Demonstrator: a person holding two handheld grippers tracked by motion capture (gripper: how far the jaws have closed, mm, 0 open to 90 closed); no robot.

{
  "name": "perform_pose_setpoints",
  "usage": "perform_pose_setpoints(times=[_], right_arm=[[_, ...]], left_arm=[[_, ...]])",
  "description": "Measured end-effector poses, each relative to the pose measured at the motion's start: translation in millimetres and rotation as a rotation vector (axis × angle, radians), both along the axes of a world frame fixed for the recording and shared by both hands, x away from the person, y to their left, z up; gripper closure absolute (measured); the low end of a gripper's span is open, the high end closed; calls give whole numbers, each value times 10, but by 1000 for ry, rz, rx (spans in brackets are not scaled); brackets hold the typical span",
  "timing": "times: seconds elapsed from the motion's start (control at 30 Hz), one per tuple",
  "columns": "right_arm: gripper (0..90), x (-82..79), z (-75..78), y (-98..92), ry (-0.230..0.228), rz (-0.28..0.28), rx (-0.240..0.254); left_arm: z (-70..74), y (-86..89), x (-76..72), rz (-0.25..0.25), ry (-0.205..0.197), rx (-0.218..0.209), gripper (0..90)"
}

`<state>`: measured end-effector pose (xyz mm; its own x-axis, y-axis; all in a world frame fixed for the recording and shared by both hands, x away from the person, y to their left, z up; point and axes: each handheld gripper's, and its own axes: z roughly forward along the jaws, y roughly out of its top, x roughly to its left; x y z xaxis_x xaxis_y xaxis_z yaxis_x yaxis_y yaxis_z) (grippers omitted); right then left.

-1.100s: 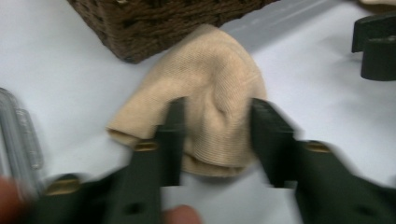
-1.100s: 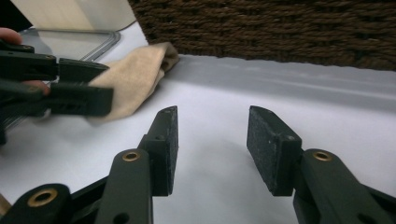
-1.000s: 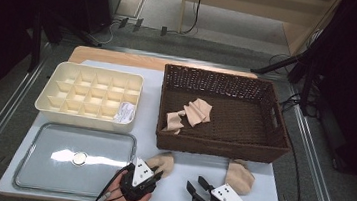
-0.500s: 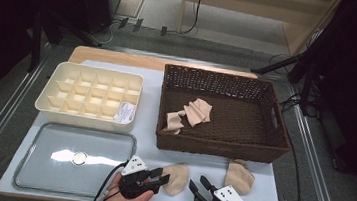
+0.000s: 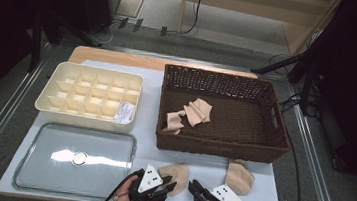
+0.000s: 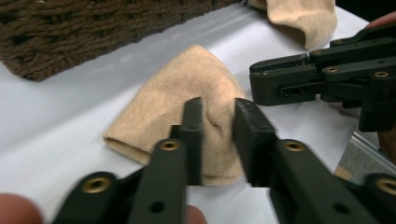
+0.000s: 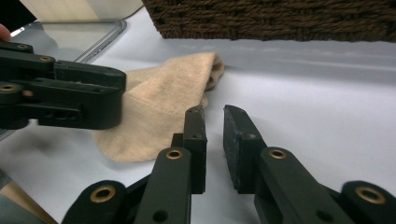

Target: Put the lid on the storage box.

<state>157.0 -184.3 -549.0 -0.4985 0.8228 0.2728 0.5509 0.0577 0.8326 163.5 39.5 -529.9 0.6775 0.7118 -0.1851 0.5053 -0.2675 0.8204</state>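
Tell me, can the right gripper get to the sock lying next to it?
Probably yes. The sock lies just beside the right gripper on bare table, though the left gripper already pinches it.

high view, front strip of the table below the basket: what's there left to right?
Clear lid → left gripper → tan cloth piece pinched by it → right gripper → second tan cloth piece.
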Motion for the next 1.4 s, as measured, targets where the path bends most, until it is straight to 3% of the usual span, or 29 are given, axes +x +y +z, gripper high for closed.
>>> perform_pose_setpoints(times=[0.07,0.2,0.33,0.4,0.5,0.6,0.67,0.73,0.77,0.87,0.93,1.13,1.23,1.3,1.4], right_arm=[[785,-4,1,0,-2,3,7],[771,-22,27,-9,-24,-6,26],[765,-45,51,0,-30,-7,48],[739,-63,59,24,-40,-6,57],[623,-81,56,99,-51,15,86],[513,-76,26,198,-79,-3,56],[485,-57,6,273,-69,-11,48],[520,-31,-34,356,-47,3,0],[566,-30,-52,381,-70,3,-23],[766,-15,-33,388,-91,-3,-109],[862,17,3,328,-48,12,-102],[872,39,184,27,-31,41,-62],[867,23,205,-78,-22,58,-87],[857,36,173,-120,-20,53,-113],[786,66,127,-159,-54,0,-158]], left_arm=[[5,6,6,-11,4,-4,852],[48,75,46,-16,27,-45,878],[100,214,106,3,76,-143,880],[125,287,132,28,81,-182,880],[138,370,162,55,101,-225,880],[127,432,184,84,104,-230,879],[126,469,195,94,106,-236,879],[135,513,207,106,108,-244,878],[141,539,214,113,106,-247,879],[159,621,231,130,115,-272,878],[165,677,243,126,143,-303,879],[140,752,245,106,233,-374,879],[103,736,246,102,250,-369,869],[29,706,253,161,217,-287,837],[23,718,248,192,174,-247,758]])
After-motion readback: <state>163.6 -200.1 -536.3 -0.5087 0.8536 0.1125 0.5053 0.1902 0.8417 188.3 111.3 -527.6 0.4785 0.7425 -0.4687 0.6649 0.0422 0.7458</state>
